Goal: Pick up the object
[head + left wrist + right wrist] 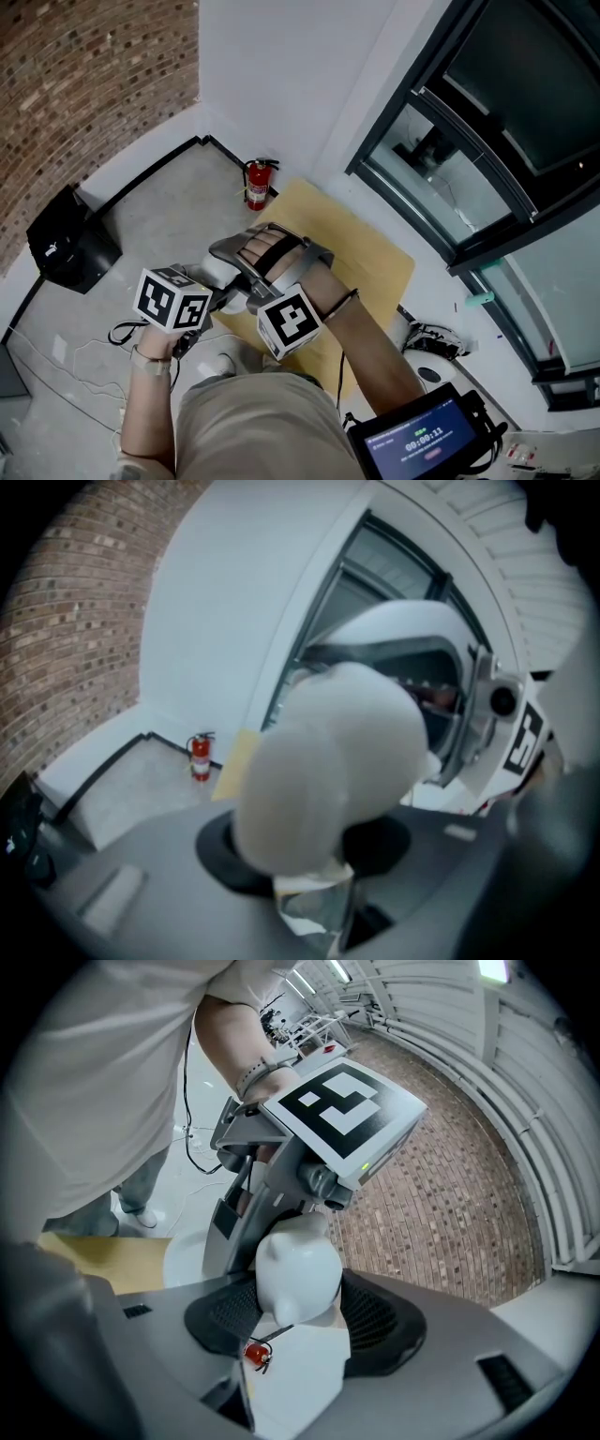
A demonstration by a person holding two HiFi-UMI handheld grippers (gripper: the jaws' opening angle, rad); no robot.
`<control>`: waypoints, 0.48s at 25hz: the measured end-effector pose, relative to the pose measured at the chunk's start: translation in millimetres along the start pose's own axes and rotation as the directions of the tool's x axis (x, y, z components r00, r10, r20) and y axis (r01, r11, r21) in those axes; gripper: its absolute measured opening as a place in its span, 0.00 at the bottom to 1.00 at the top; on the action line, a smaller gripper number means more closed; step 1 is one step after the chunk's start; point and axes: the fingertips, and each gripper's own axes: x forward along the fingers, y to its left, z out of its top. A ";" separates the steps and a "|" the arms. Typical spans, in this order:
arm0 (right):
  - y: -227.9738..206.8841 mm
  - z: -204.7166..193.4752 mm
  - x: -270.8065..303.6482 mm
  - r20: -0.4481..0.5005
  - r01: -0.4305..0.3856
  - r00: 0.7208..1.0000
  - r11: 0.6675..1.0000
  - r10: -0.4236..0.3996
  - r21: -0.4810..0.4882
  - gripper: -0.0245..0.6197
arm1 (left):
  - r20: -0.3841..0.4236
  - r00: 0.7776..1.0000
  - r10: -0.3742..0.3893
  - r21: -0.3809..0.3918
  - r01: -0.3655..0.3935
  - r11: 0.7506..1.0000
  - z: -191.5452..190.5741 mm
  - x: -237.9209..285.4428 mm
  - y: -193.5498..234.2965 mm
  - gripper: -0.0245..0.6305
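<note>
- Two grippers meet tip to tip in the head view, left gripper [214,286] and right gripper [255,289], wrists turned inward above the yellow worktop [375,262], with open floor around.
- Left gripper view: jaws clamped on the white figurine [328,761].
- Right gripper view: the white figurine [298,1274] sits between the jaws; I cannot tell whether they pinch it.
</note>
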 end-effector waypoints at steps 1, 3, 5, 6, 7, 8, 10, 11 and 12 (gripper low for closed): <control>0.1 0.2 0.0 0.001 0.001 1.000 1.000 -0.001 -0.001 0.40 | -0.001 1.000 0.003 0.000 -0.003 1.000 -0.4 -0.3 0.3 0.29; 0.0 1.1 0.3 0.002 0.001 1.000 1.000 -0.001 -0.002 0.40 | -0.001 1.000 0.007 -0.002 -0.007 1.000 -0.8 -1.3 0.9 0.29; 0.4 1.8 0.2 0.004 -0.002 1.000 1.000 0.002 -0.001 0.40 | -0.002 1.000 0.011 -0.004 -0.011 1.000 -1.6 -1.7 1.3 0.29; 0.7 2.0 0.0 0.004 -0.002 1.000 1.000 0.002 -0.001 0.40 | -0.002 1.000 0.011 -0.005 -0.011 1.000 -2.1 -1.7 1.2 0.29; 1.0 2.0 -0.1 0.004 -0.001 1.000 1.000 0.001 -0.002 0.40 | -0.003 1.000 0.011 -0.005 -0.011 1.000 -2.6 -1.5 0.7 0.29; 1.6 2.1 0.1 0.005 -0.001 1.000 1.000 0.001 -0.003 0.40 | -0.003 1.000 0.010 -0.006 -0.010 1.000 -3.1 -1.4 0.2 0.29; 3.1 2.7 0.8 0.008 -0.004 1.000 1.000 0.004 -0.003 0.40 | -0.005 1.000 0.008 -0.011 -0.008 1.000 -4.7 -1.1 -0.4 0.29; 4.1 3.0 1.0 0.010 -0.005 1.000 1.000 0.005 -0.002 0.40 | -0.006 1.000 0.008 -0.014 -0.008 1.000 -5.8 -0.7 -0.7 0.29; 5.2 3.2 1.0 0.012 -0.007 1.000 1.000 0.007 0.000 0.40 | -0.007 1.000 0.008 -0.018 -0.009 1.000 -6.9 0.0 -1.0 0.29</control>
